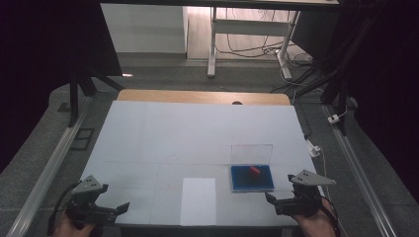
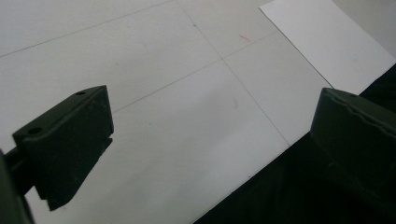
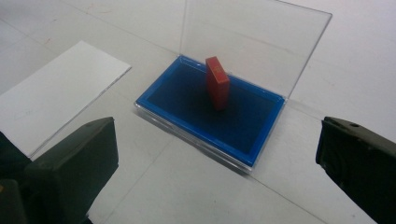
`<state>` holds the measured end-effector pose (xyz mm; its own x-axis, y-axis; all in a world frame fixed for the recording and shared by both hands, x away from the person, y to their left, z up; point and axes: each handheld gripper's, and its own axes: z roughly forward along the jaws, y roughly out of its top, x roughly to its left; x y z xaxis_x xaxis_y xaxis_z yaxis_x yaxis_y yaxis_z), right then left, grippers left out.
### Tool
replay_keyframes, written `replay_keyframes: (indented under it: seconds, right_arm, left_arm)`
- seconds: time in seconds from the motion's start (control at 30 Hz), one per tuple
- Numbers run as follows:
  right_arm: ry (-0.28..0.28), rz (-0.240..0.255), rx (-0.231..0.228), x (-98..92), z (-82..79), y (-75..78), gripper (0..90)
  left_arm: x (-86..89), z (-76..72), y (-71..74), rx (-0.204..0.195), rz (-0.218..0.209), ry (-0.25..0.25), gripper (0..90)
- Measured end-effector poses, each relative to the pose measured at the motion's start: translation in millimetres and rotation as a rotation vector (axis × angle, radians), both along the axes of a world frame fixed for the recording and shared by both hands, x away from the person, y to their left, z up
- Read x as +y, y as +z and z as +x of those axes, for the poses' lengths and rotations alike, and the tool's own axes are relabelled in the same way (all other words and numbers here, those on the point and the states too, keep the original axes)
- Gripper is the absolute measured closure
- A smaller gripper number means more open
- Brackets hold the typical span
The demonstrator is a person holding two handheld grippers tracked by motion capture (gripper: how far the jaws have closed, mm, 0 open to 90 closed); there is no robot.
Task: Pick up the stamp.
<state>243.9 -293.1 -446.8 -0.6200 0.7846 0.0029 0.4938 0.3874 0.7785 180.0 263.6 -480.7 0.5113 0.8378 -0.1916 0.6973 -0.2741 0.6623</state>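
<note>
Both my claws gape empty at the near edge: left gripper (image 1: 111,210), right gripper (image 3: 217,154). Approach step, I judge; next, reach forward for the red stamp (image 3: 217,82) standing in the blue ink pad (image 3: 187,88), right of the paper sheet (image 1: 198,200).

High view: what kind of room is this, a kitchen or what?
Probably a lab or workshop, not a kitchen: a white-covered table, desk frames with loose cables behind, and dark stands beside it.

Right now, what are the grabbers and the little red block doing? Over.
Left gripper open, empty, over the table. Right gripper open, facing the small red block, upright on the blue ink pad; clear hinged lid up. Nothing between.
</note>
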Motion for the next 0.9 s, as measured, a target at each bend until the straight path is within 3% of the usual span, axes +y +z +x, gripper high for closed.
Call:
replay_keyframes:
  seconds: [0.2,0.4,0.73,0.83,0.9]
  right_arm:
    - [0.009,-0.021,0.006,7.0,7.7,0.9,0.0]
    - [0.027,0.012,0.064,11.9,15.4,-0.8,0.0]
    - [0.061,0.016,0.05,21.4,27.0,-2.9,0.0]
    - [0.066,-0.011,0.056,26.9,32.8,-4.1,0.0]
    - [0.061,-0.025,0.053,29.5,36.1,-5.3,0.0]
  left_arm:
    - [0.4,0.8,0.1,0.008,-0.005,0.003,0.0]
    - [0.0,0.8,0.2,0.006,-0.004,0.001,0.0]
    - [0.0,0.6,0.6,0.002,-0.005,-0.001,0.0]
    - [1.1,0.0,1.0,-0.024,0.032,0.014,0.0]
    - [3.1,0.3,0.7,-0.021,0.024,0.024,0.0]
